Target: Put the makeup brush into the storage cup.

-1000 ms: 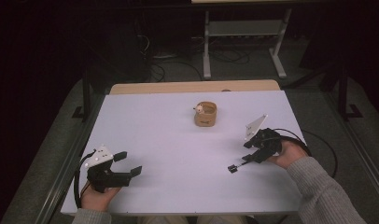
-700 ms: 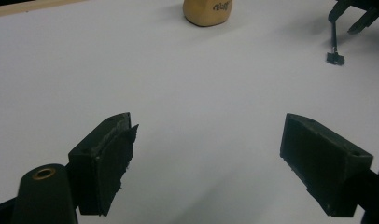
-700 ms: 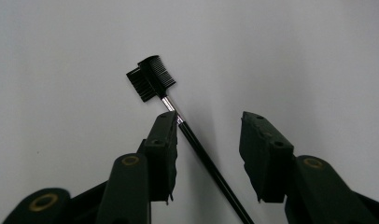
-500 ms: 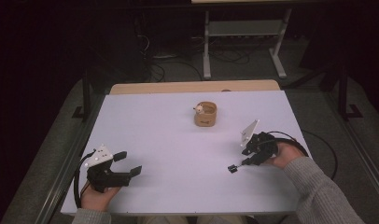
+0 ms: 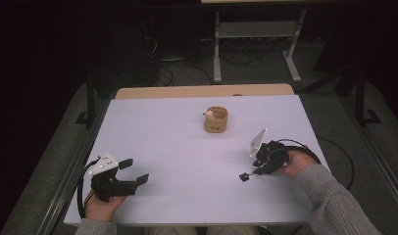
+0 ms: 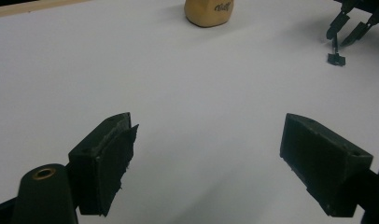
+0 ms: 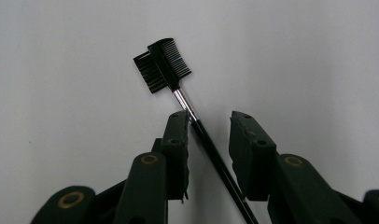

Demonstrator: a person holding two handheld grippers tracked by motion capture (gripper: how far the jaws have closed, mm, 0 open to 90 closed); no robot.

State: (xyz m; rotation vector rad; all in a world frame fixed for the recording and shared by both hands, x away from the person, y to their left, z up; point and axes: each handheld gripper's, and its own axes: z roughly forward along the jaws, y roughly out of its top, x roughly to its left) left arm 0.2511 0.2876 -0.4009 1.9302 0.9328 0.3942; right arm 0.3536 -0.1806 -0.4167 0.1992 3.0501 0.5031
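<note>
A small black comb-and-brush tool point(image 7: 162, 65) with a thin black handle lies on the white table point(image 5: 187, 147); its head point(image 5: 244, 176) points toward the table's middle. My right gripper point(image 7: 210, 126) reaches down over the handle point(image 5: 258, 169). Its jaws have just been closing with the handle between them. The left pad touches the handle, and a gap remains at the right pad. My left gripper point(image 5: 135, 171) rests at the near left, jaws wide open point(image 6: 206, 158) with nothing between them.
A tan cup point(image 5: 216, 120) holding a small white object stands at the far middle of the table point(image 6: 209, 10). A wooden strip point(image 5: 202, 91) runs along the far edge. A metal stand point(image 5: 256, 29) and cables sit on the floor beyond.
The right gripper has shifted slightly left and toward the near edge, and its jaws have narrowed around the tool's handle. The left gripper has stayed put.
</note>
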